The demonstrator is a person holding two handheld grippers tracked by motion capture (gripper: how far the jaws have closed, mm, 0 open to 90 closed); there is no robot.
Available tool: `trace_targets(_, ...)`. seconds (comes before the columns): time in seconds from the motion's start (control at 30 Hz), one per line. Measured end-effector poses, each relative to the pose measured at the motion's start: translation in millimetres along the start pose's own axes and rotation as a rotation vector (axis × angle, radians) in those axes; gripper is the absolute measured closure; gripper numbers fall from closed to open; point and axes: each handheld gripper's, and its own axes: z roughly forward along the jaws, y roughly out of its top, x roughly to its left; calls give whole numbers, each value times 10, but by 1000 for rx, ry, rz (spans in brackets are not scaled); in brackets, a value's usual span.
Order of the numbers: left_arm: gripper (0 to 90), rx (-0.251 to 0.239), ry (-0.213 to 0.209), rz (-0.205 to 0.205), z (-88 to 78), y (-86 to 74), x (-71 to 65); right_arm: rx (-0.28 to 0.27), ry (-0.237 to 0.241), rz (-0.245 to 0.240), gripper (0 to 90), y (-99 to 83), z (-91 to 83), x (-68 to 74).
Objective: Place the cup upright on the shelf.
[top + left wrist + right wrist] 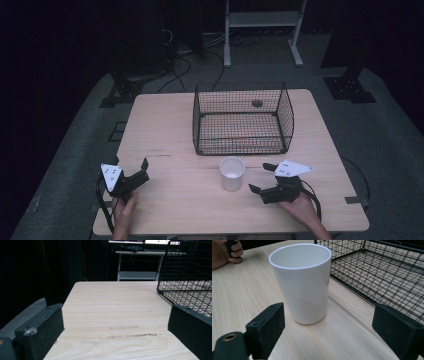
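Though it stands steady at the frame's centre, before the basket [243,119], the cup [232,173] looks smooth, rigid, breakable; grip mid-wall. Both grippers' fingers [265,327] are spread, empty.

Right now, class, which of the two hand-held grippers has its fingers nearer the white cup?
The right gripper: its open fingers point at the upright white plastic cup just beside it. The left gripper, also open, sits farther off across bare wooden table.

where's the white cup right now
In the high view the white plastic cup stands upright on the wooden table, just in front of the black wire basket, left of the open right gripper.
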Motion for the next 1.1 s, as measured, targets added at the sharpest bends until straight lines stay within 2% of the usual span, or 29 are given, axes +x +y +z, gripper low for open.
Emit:
trace_targets(0.47, 0, 0, 0, -2, -1, 1, 3, 20, 49, -27, 82, 146, 170, 82)
trace_targets(0.93, 0, 0, 0, -4, -1, 0, 4, 54, 91, -52, 80, 307, 519, 190)
trace_targets(0.97, 0, 0, 0, -5, -1, 1, 5, 57, 93, -58, 83, 316, 541, 199)
trace_targets(1.1, 0, -1, -1, -8, -1, 1, 9, 49, 96, -76, 194, 367, 578, 210)
